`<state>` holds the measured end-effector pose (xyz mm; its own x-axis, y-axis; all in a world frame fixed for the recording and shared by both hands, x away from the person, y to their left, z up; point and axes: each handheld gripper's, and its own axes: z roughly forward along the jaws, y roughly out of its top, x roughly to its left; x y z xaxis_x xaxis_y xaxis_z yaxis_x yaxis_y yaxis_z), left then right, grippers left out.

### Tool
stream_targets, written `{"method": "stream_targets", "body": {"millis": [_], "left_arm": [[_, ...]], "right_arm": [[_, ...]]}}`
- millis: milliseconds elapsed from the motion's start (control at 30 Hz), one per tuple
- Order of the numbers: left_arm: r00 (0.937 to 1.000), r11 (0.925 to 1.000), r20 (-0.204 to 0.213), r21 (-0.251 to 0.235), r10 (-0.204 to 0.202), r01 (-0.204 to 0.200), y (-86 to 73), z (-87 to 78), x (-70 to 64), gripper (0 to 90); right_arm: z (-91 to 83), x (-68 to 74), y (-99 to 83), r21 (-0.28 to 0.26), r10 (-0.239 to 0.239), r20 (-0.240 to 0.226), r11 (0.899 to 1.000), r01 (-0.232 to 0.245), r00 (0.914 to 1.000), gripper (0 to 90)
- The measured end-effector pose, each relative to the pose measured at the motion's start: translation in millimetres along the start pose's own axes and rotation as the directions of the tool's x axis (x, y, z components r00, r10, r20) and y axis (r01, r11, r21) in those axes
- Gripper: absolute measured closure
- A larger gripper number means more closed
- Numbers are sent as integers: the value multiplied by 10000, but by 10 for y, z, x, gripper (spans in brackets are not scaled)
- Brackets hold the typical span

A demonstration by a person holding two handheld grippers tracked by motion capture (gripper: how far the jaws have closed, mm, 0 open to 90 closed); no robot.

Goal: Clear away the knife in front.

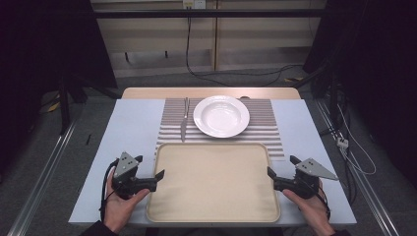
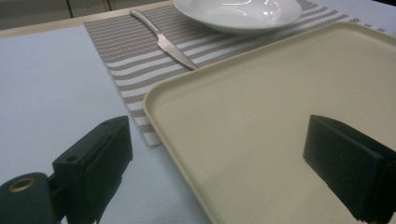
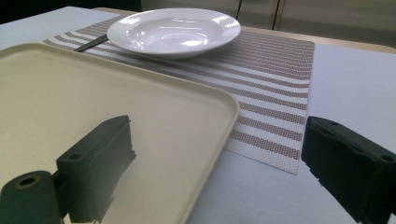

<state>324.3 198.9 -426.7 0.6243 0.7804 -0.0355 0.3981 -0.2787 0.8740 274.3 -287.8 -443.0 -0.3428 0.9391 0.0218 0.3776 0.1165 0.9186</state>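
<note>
Beige tray, empty, flat, table's near edge.

Beige tray, white plate, brown-and-white striped placemat.

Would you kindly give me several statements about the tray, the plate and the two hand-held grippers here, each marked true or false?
1. The beige tray is empty. True.
2. The white plate sits on the tray. False: it rests on the striped placemat, beyond the tray.
3. The left hand-held gripper is open, its jaws straddling the tray's left rim. True.
4. The knife lies to the right of the plate. False: it lies to its left, on the placemat.
5. The right hand-held gripper is shut on the tray's rim. False: its jaws stand open, one over the tray and one outside it.
</note>
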Motion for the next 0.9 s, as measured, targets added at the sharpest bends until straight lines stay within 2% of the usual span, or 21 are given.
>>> {"method": "stream_targets", "body": {"millis": [200, 433, 500, 567, 767, 900], "left_arm": [[10000, 9998, 89, 175, 35, -37, 18, 25, -8, 77], [9992, 9992, 404, 410, 6, -22, 100, 80, -38, 81], [9993, 9968, 376, 798, -57, 27, 134, 95, -40, 83], [9990, 9959, 457, 901, -22, -19, 152, 110, -38, 83], [9994, 9963, 348, 860, -40, 10, 207, 163, -33, 85], [9996, 9944, 275, 1059, -46, 17, 244, 237, -30, 85]], "right_arm": [[4, 4, 2, -22, -49, -92, 10000, 48, 9999, 80], [23, -2, 0, 45, 6, -155, 10000, -5, 9999, 76], [24, 0, 0, 43, -24, -169, 10000, 24, 9999, 76], [23, 1, 0, 50, 0, -184, 10000, 1, 9998, 76], [32, 0, 1, 72, 21, -199, 10000, -19, 9998, 76], [32, -4, 3, 57, 14, -205, 10000, -13, 9998, 76]]}}
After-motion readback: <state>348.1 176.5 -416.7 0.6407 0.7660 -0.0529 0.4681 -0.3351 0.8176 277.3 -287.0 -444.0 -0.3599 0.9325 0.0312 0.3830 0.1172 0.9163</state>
